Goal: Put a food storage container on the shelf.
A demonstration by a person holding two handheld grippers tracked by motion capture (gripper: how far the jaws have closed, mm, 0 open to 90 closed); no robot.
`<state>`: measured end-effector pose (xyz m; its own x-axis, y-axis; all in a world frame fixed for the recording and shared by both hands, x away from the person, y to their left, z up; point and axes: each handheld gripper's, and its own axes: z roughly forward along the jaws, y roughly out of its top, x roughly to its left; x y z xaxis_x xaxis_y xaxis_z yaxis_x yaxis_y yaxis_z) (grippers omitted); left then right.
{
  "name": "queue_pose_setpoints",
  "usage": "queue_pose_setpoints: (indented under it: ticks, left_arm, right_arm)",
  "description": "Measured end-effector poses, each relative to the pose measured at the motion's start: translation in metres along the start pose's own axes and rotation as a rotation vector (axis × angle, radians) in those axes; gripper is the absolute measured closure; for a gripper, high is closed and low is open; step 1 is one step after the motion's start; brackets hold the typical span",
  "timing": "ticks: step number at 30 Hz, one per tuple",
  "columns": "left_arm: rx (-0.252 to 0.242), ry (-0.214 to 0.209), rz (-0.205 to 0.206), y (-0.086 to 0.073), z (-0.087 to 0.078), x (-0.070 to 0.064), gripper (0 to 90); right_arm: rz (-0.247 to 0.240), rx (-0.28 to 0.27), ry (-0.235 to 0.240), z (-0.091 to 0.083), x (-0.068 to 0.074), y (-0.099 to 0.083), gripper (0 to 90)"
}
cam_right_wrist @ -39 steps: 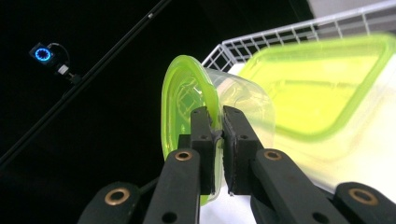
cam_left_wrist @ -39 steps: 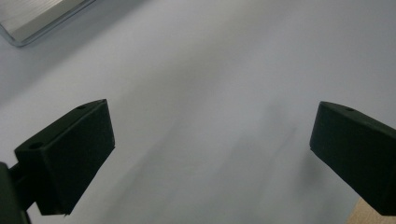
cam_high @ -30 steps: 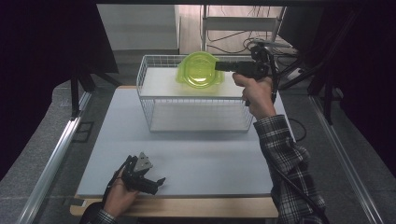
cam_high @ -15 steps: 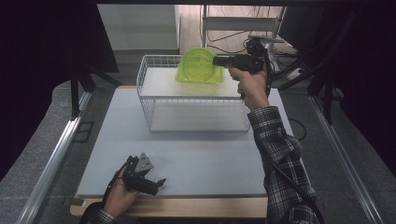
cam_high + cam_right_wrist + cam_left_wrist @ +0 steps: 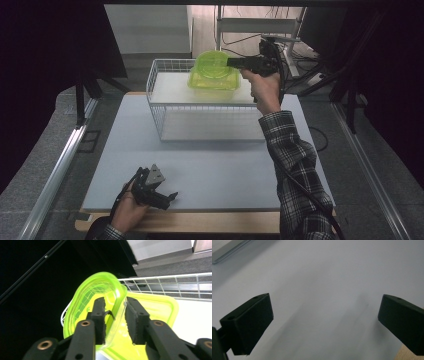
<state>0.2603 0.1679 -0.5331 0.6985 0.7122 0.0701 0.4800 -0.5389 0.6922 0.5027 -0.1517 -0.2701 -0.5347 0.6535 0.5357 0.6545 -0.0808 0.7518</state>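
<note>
A translucent green bowl (image 5: 214, 61) hangs tilted over the far part of a white wire basket (image 5: 200, 107). My right gripper (image 5: 234, 62) is shut on its rim. The right gripper view shows the bowl (image 5: 92, 295) with its rim pinched between my right gripper's (image 5: 115, 315) jaws. Under it lies a square green container (image 5: 212, 82), also visible past the bowl as the flat green container (image 5: 155, 307). My left gripper (image 5: 167, 196) rests low at the table's front left, open. Nothing lies between the left gripper's (image 5: 324, 322) wide-apart jaws but the white tabletop.
The white table mat (image 5: 210, 170) stretches between the basket and the front edge. A metal rail (image 5: 60, 165) runs along the left side. Cables and a rack (image 5: 260, 25) stand behind the basket, with dark screens on both sides.
My right gripper has lifted the green bowl a little higher and slightly to the right above the basket. The left gripper has stayed put.
</note>
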Motion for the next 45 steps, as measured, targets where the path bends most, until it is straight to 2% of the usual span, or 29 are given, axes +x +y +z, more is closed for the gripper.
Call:
queue_pose_setpoints:
  ticks: [6,16,19,26,31,35,45]
  left_arm:
    - [0.005,0.001,0.005,0.0,0.0,0.0,0.0]
    - [0.007,0.002,0.008,0.0,0.001,-0.001,0.0]
    - [0.009,0.003,0.01,0.0,0.001,-0.001,0.0]
    - [0.014,0.004,0.011,0.001,0.001,-0.002,0.0]
    - [0.017,0.004,0.016,0.001,0.002,-0.003,0.0]
    - [0.017,0.004,0.015,0.001,0.002,-0.003,0.0]
    - [0.02,0.002,0.019,0.001,0.002,-0.003,0.0]
  right_arm:
    - [-0.005,-0.012,-0.021,0.0,-0.004,0.001,62.2]
    - [-0.062,-0.021,-0.036,-0.012,0.002,0.001,55.4]
    - [-0.071,-0.02,-0.033,-0.016,0.002,-0.002,59.9]
    - [-0.113,-0.01,-0.011,-0.028,0.009,-0.018,88.7]
    - [-0.13,0.049,0.009,-0.02,0.011,-0.035,89.2]
    - [-0.13,0.07,0.019,-0.009,0.009,-0.042,89.2]
    - [-0.083,0.049,0.027,0.004,0.004,-0.042,89.1]
